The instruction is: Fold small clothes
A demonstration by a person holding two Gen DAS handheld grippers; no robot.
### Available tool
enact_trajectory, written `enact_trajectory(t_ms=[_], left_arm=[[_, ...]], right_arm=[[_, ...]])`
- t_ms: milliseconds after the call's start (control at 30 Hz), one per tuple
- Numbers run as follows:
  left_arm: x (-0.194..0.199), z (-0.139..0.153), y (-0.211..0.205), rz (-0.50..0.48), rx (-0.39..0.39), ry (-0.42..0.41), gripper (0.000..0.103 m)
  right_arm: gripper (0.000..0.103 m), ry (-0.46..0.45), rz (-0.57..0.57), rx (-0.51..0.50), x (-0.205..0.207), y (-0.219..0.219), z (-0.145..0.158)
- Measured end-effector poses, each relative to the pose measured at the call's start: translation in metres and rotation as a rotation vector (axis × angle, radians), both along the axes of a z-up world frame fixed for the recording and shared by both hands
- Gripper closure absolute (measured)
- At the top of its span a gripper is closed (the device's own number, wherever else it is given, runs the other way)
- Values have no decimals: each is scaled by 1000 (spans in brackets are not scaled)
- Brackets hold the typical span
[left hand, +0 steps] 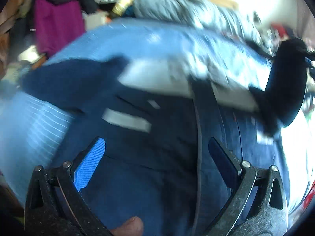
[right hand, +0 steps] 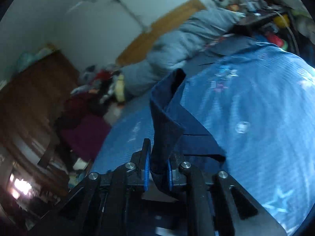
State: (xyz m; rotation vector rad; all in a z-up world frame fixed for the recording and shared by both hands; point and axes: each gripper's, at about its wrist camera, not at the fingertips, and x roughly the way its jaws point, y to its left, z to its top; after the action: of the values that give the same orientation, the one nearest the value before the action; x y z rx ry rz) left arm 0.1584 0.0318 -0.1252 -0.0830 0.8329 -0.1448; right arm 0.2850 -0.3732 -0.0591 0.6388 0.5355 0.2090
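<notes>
A dark blue garment (left hand: pixel 137 157) with a grey label and a white inner band lies on the light blue striped bedsheet (left hand: pixel 29 129). My left gripper (left hand: pixel 157 157) is open just above it, its blue-padded fingers (left hand: pixel 88 167) on either side of the cloth with nothing between them. My right gripper (right hand: pixel 158 169) is shut on a fold of the dark blue garment (right hand: pixel 167 125) and holds it up off the sheet (right hand: pixel 256 118). The right gripper also shows as a dark shape in the left wrist view (left hand: pixel 285 82), blurred.
A grey quilt (right hand: pixel 177 45) lies bunched along the far side of the bed. A magenta cloth (left hand: pixel 57 25) and piled clothes sit beyond the bed edge. A wooden cabinet (right hand: pixel 29 98) stands to the left. A wooden headboard (right hand: pixel 161 29) stands against the wall.
</notes>
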Motion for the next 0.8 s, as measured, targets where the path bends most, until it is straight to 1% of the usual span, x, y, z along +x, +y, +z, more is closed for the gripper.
enact_trajectory(t_ms=[67,100,133,167,200,267,300,333,367,433,500,533,567,600,633,667,700,733,767,800], left_arm=[[-3,17,25,40,-12,-45,0],[-5,25,39,62,-12,-65,0],[-7,28,47,75,-11,-78,0],[-8,30,57,89,-4,-92,0],[-9,29,67,103,12,-97,0],[-8,23,82,121,19,-76,0],[-10,17,92,132,8,-61,0],[-10,13,99,139,2,-52,0],[-9,10,103,143,3,-48,0],[-8,3,114,160,8,-39,0],[-8,-4,126,181,-10,-23,0],[-7,-6,131,192,-17,-18,0],[-6,-7,135,202,-22,-16,0],[-6,-8,144,213,-29,-11,0],[-5,-8,150,217,-38,-6,0],[-1,-9,159,217,-67,7,0],[3,-8,167,217,-103,20,0],[8,-6,178,219,-137,23,0],[12,-3,189,226,-161,15,0],[21,1,205,244,-187,0,0]], right_arm=[[85,-33,110,-22,33,69,14],[84,-38,168,-44,54,114,14],[83,-32,209,-50,68,148,6],[77,-20,255,-49,82,182,-5],[73,7,310,-64,98,224,-20],[72,82,394,-126,122,286,-52],[72,109,420,-156,126,305,-64],[72,125,444,-171,122,322,-75],[72,124,457,-167,108,331,-79],[70,121,451,-152,83,321,-91],[70,131,396,-138,67,281,-106],[70,148,358,-138,51,258,-112],[68,171,311,-151,45,237,-119],[66,212,260,-183,42,215,-130],[66,284,218,-203,40,197,-148],[66,343,205,-210,40,185,-160],[69,410,193,-224,37,176,-174],[69,416,198,-228,31,173,-176],[67,400,211,-240,21,174,-174],[63,380,228,-256,14,179,-168]])
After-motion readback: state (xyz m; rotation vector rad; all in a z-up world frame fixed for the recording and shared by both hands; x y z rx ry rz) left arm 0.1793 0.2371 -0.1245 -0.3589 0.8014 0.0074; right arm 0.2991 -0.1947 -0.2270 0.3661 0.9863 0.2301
